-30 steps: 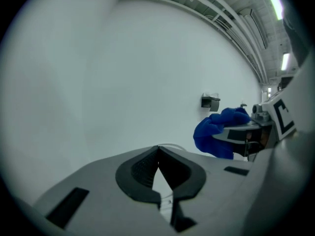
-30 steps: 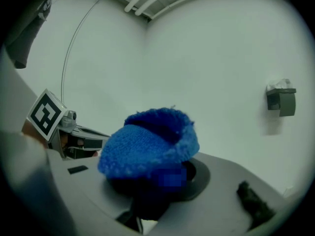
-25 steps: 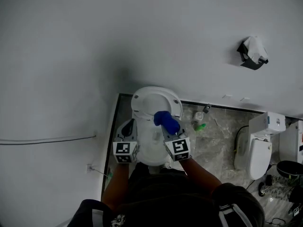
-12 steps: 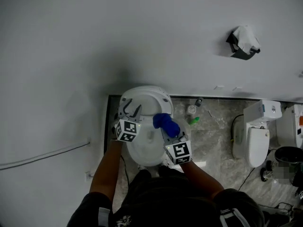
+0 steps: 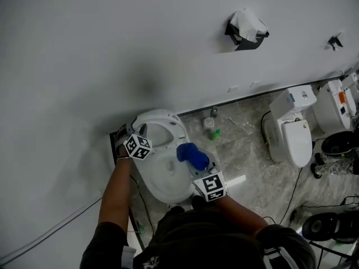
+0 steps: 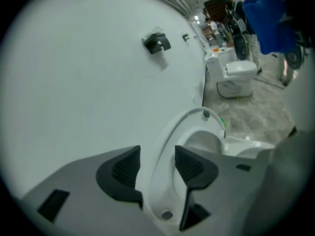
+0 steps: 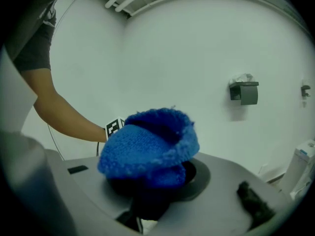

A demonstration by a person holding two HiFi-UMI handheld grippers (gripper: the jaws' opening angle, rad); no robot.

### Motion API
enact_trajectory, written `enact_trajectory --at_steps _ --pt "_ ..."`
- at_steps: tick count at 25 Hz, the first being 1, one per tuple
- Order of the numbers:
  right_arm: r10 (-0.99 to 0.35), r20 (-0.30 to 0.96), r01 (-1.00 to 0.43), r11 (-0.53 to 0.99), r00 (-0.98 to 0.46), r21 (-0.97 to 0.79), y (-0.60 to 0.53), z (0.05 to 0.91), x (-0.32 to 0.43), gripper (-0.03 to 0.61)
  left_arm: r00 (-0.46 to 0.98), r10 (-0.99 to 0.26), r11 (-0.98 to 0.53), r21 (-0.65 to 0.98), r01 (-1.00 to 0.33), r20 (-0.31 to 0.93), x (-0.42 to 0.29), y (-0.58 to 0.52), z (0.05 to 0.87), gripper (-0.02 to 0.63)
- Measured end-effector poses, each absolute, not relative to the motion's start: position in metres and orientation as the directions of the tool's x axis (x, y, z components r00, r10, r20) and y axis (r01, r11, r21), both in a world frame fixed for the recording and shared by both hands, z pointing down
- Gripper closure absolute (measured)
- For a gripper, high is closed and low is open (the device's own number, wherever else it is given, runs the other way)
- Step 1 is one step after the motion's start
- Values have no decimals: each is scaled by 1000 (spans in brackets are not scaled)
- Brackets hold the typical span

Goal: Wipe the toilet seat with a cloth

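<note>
A white toilet (image 5: 164, 185) stands against the wall, its seat ring (image 5: 164, 122) raised. My left gripper (image 5: 139, 132) is at the seat's back left by the wall. In the left gripper view the seat's rim (image 6: 167, 151) runs between the left gripper's (image 6: 157, 167) pads with a gap on each side. Its jaws have just been opening and stand open. My right gripper (image 5: 197, 164) hovers over the bowl's right side, shut on a bunched blue cloth (image 5: 192, 155). The cloth (image 7: 147, 149) covers the right gripper's (image 7: 150, 181) fingertips.
A second toilet (image 5: 293, 133) stands to the right on the marble floor. A green bottle (image 5: 215, 134) and small items lie between the two toilets. A paper holder (image 5: 247, 29) hangs on the wall. Cables and dark equipment (image 5: 331, 223) crowd the floor's right edge.
My left gripper has travelled from the toilet's front left back to the raised seat by the wall and its jaws have spread. The right gripper with the cloth shifted slightly.
</note>
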State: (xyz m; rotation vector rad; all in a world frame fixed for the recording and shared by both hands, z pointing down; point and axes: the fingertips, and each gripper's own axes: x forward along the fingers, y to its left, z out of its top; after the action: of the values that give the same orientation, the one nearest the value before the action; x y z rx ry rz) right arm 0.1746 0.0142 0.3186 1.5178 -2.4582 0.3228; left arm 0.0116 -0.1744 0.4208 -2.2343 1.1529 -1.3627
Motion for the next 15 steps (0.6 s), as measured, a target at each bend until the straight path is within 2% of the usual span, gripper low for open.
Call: enact_trajectory --at_steps 6,10,13,15 --pt "-863 308 -913 405 -401 -53 17 316 176 482 238 -739 -673 -681 -290 630 16 -176 429 411" --pt "-869 301 -916 399 -392 -40 17 311 171 482 238 -777 -629 -732 -261 583 13 -172 426 529" --pt "-868 302 -915 403 -394 -35 16 310 166 482 237 -792 -610 -744 -273 562 14 -174 424 569" --pt "-866 302 -913 406 -397 -36 17 311 161 482 236 -794 -608 -742 -283 561 15 -175 424 571"
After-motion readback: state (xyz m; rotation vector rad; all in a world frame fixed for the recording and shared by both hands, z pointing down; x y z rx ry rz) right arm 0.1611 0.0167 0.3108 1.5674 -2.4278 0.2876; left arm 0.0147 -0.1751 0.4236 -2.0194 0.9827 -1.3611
